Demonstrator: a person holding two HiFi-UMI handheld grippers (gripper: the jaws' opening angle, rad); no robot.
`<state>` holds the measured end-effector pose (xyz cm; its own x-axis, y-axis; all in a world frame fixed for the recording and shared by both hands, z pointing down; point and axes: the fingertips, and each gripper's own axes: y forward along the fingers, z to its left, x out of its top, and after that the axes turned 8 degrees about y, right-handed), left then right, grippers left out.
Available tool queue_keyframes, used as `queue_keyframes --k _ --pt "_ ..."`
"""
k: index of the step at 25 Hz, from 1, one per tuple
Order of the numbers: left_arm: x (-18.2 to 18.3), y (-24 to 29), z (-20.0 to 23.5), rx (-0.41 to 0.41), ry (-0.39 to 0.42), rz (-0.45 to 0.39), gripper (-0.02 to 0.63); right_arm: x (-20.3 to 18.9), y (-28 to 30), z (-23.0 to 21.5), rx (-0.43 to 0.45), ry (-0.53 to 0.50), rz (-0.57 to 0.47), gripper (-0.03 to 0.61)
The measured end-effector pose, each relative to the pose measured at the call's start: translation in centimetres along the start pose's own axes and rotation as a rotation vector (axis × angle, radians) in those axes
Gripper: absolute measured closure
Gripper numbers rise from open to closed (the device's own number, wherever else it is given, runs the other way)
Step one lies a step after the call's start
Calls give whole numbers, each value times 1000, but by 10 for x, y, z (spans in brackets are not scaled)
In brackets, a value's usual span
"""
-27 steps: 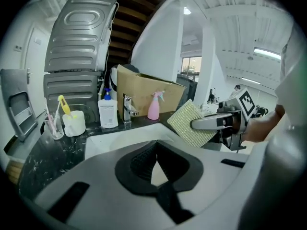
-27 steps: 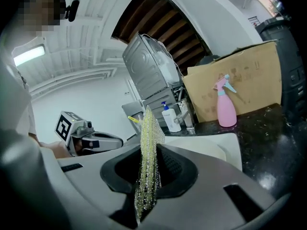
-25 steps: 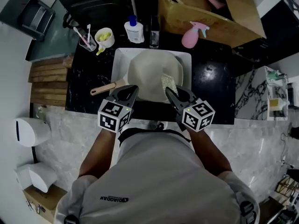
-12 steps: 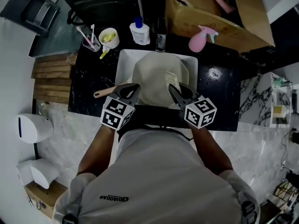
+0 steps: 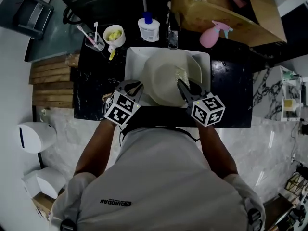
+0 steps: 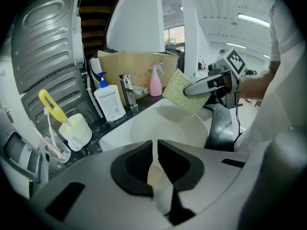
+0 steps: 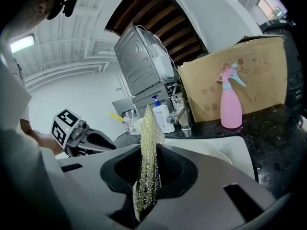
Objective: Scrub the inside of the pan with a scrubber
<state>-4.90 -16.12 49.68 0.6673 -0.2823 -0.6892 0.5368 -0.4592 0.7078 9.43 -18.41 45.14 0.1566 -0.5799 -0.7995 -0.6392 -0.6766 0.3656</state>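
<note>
A cream pan [image 5: 163,81] lies in the white sink [image 5: 132,61], its wooden handle pointing left. My left gripper [image 5: 134,86] sits low at the sink's left edge. In the left gripper view its jaws [image 6: 155,145] are shut on the tan pan handle [image 6: 154,175], with the pan's bowl [image 6: 177,128] beyond. My right gripper [image 5: 186,86] is shut on a flat yellow-green scrubber [image 5: 181,74], held over the pan's right side. The scrubber [image 7: 147,143] stands on edge between the right gripper's pads [image 7: 154,150].
Behind the sink stand a faucet [image 5: 173,32], a white soap bottle [image 5: 148,29], a pink spray bottle [image 5: 213,35] and a cardboard box [image 5: 226,13]. A toothbrush cup [image 5: 91,40] and a white cup [image 5: 114,35] stand at back left on the black counter [image 5: 91,81].
My left gripper has come down and rolled onto the pan handle, which now lies under it. The right gripper has carried the scrubber farther in over the pan.
</note>
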Motion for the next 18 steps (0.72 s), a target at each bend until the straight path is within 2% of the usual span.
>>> queue_keyframes --k 4,7,13,18 --pt "-31 10 -7 -82 117 128 506 -8 9 -2 -23 -6 18 499" --pt "-51 19 -6 -117 172 208 482 -17 17 -9 -41 6 42 499" --pt "-76 35 -5 -204 231 301 404 -32 39 -29 -90 -34 114 499" --pt "-89 46 -8 -258 237 338 394 -34 59 -53 -158 -84 165 499"
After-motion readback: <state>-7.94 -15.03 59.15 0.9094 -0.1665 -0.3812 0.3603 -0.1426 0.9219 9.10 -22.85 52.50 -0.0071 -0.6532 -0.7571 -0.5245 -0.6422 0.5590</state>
